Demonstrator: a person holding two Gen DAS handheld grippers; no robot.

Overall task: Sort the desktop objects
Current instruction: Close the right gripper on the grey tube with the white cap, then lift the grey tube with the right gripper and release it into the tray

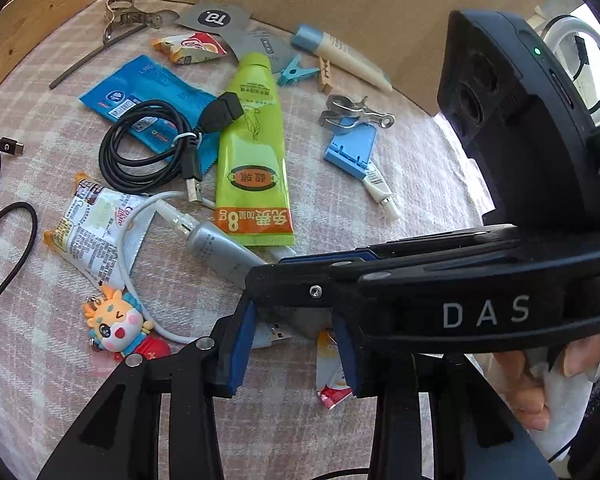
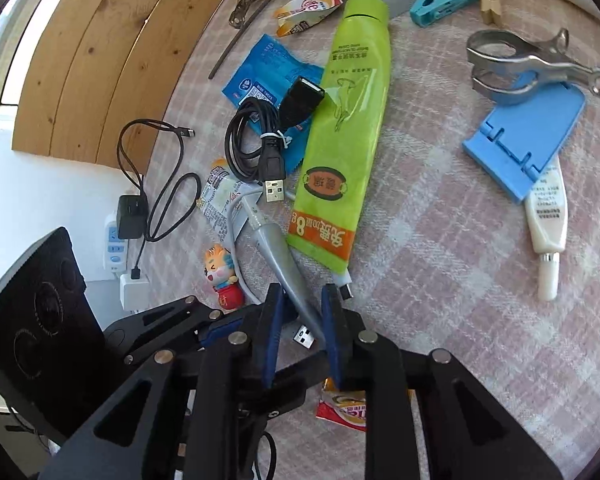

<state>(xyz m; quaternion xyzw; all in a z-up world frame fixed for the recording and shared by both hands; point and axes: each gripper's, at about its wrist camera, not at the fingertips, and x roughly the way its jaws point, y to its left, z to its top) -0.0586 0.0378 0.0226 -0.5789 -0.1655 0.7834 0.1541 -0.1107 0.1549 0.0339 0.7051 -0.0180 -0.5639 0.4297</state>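
Note:
A grey tube (image 1: 220, 248) lies on the pink checked cloth (image 1: 420, 184), its neck under a green tube (image 1: 252, 148). My right gripper (image 2: 303, 296) is shut on the grey tube (image 2: 278, 252) at mid-body; in the left wrist view this gripper (image 1: 260, 280) reaches in from the right. My left gripper (image 1: 294, 318) holds the tube's flat end between its blue pads (image 1: 236, 352), which touch both edges. A white cable's USB plug (image 1: 278, 336) lies under that end. In the right wrist view the tips of the left gripper (image 2: 220, 320) are hidden behind my right finger.
Around it lie a coiled black USB cable (image 1: 140, 152), a blue packet (image 1: 140, 84), a snack packet (image 1: 96, 224), a cartoon keychain (image 1: 116, 320), a blue stand (image 1: 352, 148) under a metal clip (image 1: 352, 114), and a red sachet (image 1: 332, 380). A cardboard wall (image 1: 340, 0) closes the back.

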